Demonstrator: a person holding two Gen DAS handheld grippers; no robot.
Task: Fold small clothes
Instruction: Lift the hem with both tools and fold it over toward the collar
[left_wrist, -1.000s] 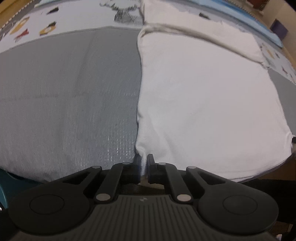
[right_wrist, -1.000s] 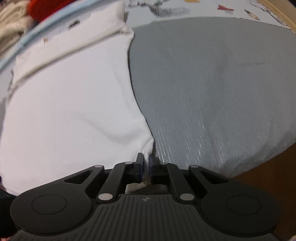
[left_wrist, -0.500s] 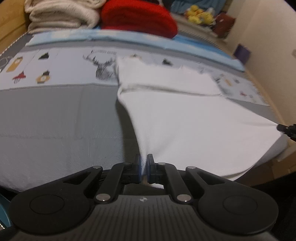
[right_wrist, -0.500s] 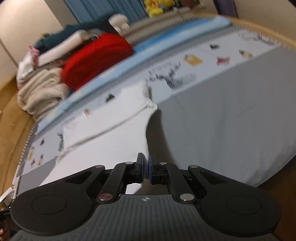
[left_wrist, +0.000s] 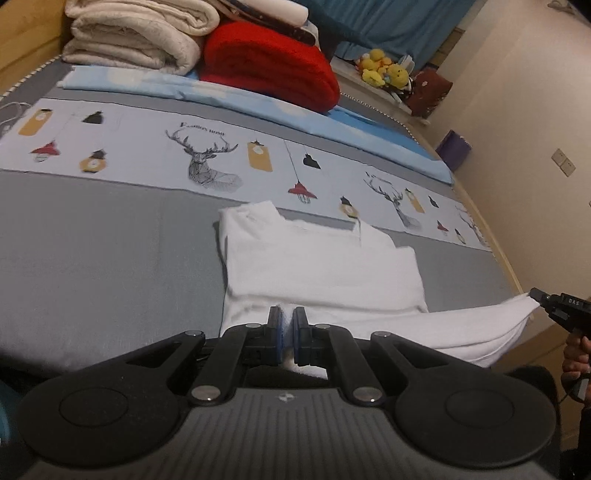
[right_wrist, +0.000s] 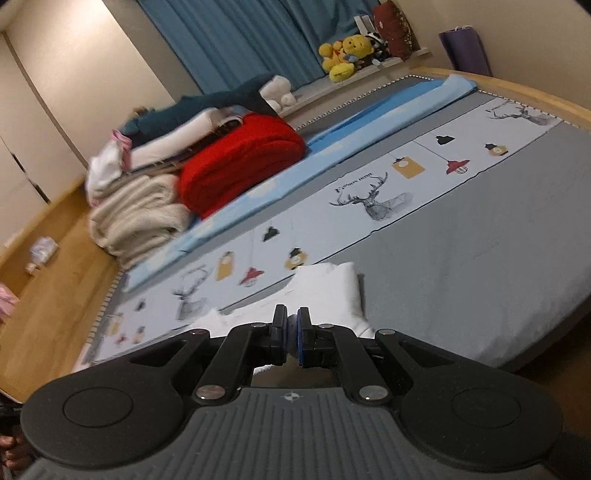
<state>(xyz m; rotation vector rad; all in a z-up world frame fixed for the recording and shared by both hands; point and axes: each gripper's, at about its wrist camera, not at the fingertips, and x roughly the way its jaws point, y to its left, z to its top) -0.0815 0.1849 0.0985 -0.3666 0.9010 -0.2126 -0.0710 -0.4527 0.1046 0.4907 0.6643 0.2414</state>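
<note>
On the bed (left_wrist: 92, 258), each hand-held gripper (left_wrist: 287, 325) (right_wrist: 291, 334) pinches the white garment (left_wrist: 321, 266), its near hem hidden.

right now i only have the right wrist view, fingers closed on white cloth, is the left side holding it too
Observer: Yes. The left gripper is shut on the near edge of the white garment.
Operator: how does the cloth lie between the two
Observer: Its far part rests folded flat on the gray bed cover; the near edge is lifted and runs out to the right gripper, which pinches a corner.
Operator: is that corner over the bed
Observer: No, it hangs past the bed's wooden side edge, at the right of the left wrist view.
</note>
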